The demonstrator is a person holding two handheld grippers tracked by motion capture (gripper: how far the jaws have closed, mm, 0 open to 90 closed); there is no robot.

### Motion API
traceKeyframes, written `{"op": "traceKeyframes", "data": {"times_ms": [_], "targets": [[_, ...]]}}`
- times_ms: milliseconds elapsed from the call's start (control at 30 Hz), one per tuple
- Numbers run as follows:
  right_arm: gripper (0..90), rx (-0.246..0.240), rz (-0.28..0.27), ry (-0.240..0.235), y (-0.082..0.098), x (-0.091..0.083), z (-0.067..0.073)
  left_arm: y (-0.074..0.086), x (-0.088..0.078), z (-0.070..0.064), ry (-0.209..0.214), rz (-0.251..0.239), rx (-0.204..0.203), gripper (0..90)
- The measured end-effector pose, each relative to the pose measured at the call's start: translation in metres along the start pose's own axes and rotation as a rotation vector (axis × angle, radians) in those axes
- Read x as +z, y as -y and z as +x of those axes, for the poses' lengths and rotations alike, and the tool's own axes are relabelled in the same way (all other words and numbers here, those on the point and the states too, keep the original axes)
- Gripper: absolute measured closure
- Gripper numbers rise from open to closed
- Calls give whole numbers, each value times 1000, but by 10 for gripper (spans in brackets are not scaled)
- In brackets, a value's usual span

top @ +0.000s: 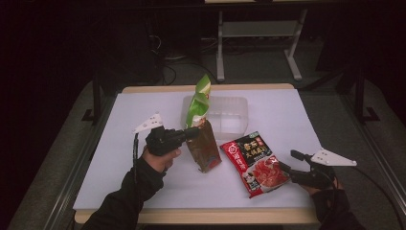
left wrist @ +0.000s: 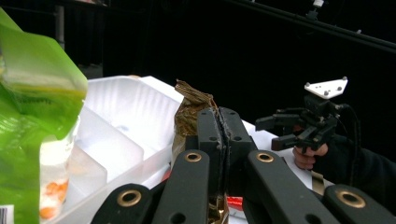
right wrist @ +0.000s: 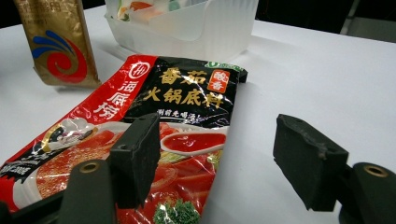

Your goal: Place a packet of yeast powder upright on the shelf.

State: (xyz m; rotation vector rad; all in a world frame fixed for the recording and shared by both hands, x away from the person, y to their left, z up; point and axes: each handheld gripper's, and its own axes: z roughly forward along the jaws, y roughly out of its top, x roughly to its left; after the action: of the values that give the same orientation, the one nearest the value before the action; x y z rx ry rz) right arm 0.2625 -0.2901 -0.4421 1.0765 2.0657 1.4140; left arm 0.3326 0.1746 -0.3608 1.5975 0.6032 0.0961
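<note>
My left gripper (top: 192,133) is shut on the top edge of a brown and gold pouch (top: 205,149) and holds it upright, its lower edge close to the table. In the left gripper view the closed jaws (left wrist: 219,119) pinch the pouch's crumpled top (left wrist: 189,105). A red and black hotpot sauce packet (top: 253,163) lies flat to the pouch's right. My right gripper (top: 289,162) stands open at that packet's right edge. In the right gripper view (right wrist: 219,149) one jaw hovers over the packet (right wrist: 182,102) and the other over bare table. The gold pouch (right wrist: 58,46) stands beyond.
A clear plastic container (top: 230,115) with dividers sits behind the pouch, with a green snack bag (top: 200,100) standing in its left end. The white table top (top: 143,182) has wooden edges. Dark floor and desk legs lie beyond.
</note>
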Motion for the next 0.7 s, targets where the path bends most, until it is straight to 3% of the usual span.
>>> {"op": "traceKeyframes", "data": {"times_ms": [333, 467, 533, 600, 700], "targets": [[312, 4, -2, -2, 0, 0, -1, -24, 2, 0, -20, -67, 18, 887], [312, 4, -4, -5, 1, -1, 0, -40, 10, -3, -46, -75, 50, 887], [307, 2, -5, -7, 1, -1, 0, -47, 15, -2, -53, -89, 45, 887], [304, 2, -6, -7, 1, -1, 0, -55, 20, -3, -78, -82, 78, 887], [304, 2, -5, -6, 1, -1, 0, -62, 33, 0, -104, -64, 98, 887]]}}
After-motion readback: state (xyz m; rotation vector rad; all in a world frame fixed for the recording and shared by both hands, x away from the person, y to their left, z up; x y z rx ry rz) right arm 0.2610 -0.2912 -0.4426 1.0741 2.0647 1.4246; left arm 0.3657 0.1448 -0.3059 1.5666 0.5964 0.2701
